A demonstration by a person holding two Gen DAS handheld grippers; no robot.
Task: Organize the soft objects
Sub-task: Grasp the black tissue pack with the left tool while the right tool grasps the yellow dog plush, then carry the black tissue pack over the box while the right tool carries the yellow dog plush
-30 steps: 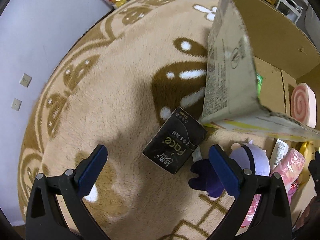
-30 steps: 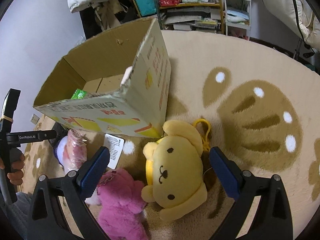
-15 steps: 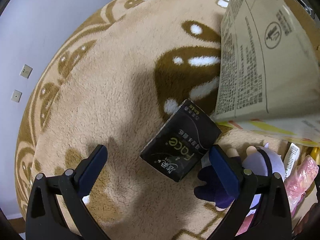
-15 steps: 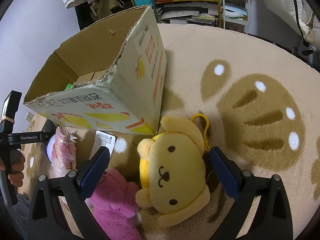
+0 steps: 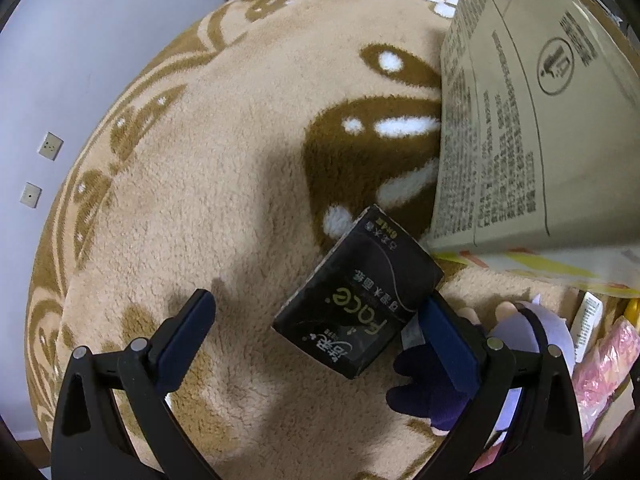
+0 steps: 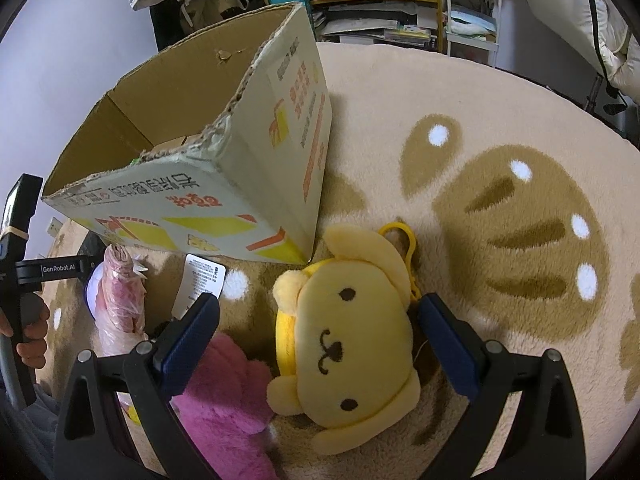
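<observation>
Both grippers are poised over separate soft items beside the cardboard box (image 6: 248, 184), which fills the upper left of the right wrist view and the upper right of the left wrist view. The right gripper (image 6: 318, 336) has its fingers spread wide, bracketing the yellow dog plush (image 6: 344, 344) at lower centre; the right finger (image 6: 448, 344) is close by the plush's edge near the yellow clip loop (image 6: 400, 240), while the left finger (image 6: 188, 340) sits over the pink plush (image 6: 228, 400). To grip cleanly, I would centre the fingers on the yellow head alone so no pink fur is pinched along with it. The left gripper (image 5: 320, 340) is likewise spread, with the black tissue pack (image 5: 360, 300) lying tilted on the carpet (image 5: 200, 200) at centre right, nearer the right finger (image 5: 448, 344) and seemingly touching it. Squaring the fingers to the pack's sides and shifting right should help, while staying clear of the purple plush (image 5: 520, 332) just beside it.
</observation>
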